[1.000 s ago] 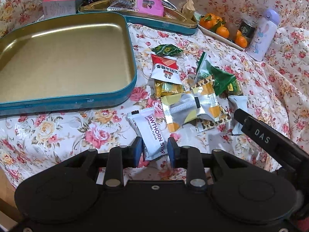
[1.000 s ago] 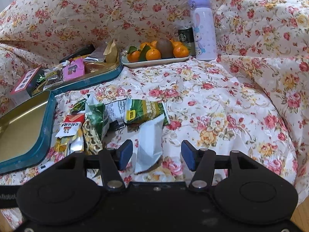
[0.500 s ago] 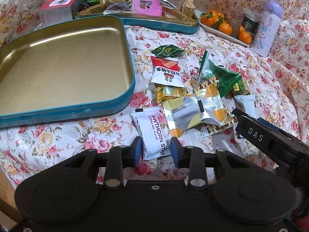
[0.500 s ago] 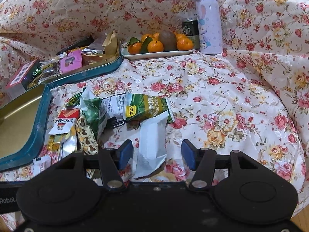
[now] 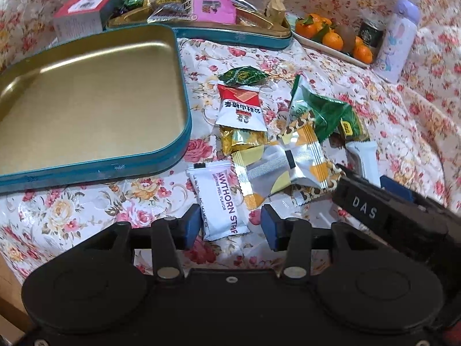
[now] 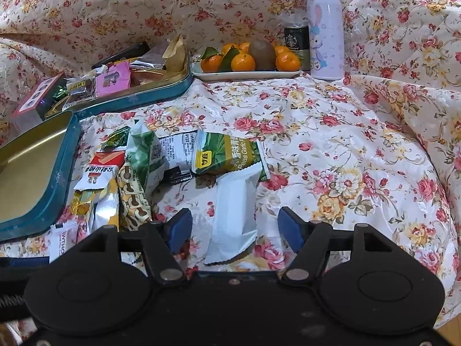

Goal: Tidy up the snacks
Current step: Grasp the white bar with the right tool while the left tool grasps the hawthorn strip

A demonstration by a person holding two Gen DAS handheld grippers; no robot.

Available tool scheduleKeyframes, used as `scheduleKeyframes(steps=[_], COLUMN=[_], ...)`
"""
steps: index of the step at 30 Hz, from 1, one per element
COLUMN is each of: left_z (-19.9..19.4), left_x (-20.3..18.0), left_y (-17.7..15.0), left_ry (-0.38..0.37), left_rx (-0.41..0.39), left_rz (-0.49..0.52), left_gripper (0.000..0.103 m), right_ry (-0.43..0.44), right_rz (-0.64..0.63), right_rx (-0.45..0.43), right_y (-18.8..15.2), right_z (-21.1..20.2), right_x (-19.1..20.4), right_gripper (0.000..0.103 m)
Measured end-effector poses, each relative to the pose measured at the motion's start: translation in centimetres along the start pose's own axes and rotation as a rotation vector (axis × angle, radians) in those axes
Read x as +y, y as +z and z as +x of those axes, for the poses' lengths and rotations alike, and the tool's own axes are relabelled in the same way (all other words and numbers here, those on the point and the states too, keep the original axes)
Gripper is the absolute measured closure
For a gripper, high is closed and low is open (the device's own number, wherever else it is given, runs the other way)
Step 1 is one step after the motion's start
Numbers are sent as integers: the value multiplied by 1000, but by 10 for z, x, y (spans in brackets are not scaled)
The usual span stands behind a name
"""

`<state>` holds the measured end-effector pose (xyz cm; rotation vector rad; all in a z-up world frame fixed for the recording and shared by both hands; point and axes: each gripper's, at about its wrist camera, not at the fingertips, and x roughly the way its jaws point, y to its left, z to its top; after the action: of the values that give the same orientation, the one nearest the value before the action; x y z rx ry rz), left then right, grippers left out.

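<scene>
A pile of loose snack packets lies on the floral cloth beside an empty teal tin tray [image 5: 173, 161]. My left gripper [image 5: 230, 225] is open, its jaws on either side of the near end of a white hawthorn strip packet [image 5: 222, 199] that lies flat. My right gripper [image 6: 234, 229] is open around the near end of a plain white packet [image 6: 234, 210], which lies under the edge of a green peas packet [image 6: 224, 152]. A red-and-white packet [image 5: 240, 106] and a silver-yellow packet [image 5: 288, 167] lie in the pile.
A second teal tin [image 6: 138, 98] full of snacks stands at the back, with a small box [image 5: 86, 8] beside it. A white plate of oranges [image 6: 247, 57], a dark can [image 6: 296, 40] and a lilac bottle [image 6: 325, 28] stand further back. The right gripper's body [image 5: 389, 216] shows beside my left one.
My left gripper's jaws have opened wider around the hawthorn strip packet. My right gripper has moved a little forward over the white packet and stays open.
</scene>
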<state>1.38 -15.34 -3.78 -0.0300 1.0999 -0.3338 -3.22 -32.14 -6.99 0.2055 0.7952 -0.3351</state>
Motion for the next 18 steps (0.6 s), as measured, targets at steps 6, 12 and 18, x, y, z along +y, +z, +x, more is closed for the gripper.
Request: scheduleKeyframes(steps=[6, 12, 18], left_z=[0, 0, 1], left_x=[6, 7, -6], left_y=[3, 2, -3], left_ry=[-23, -5, 61], left_rx=[19, 12, -10], left_rz=[-31, -26, 64], left_gripper=[55, 62, 66], right_ry=[-11, -27, -29], right_rz=[-14, -8, 5], right_rx=[-15, -12, -12], right_y=[-2, -1, -1], right_z=[0, -3, -6], right_x=[1, -4, -13], right_gripper=[34, 53, 70])
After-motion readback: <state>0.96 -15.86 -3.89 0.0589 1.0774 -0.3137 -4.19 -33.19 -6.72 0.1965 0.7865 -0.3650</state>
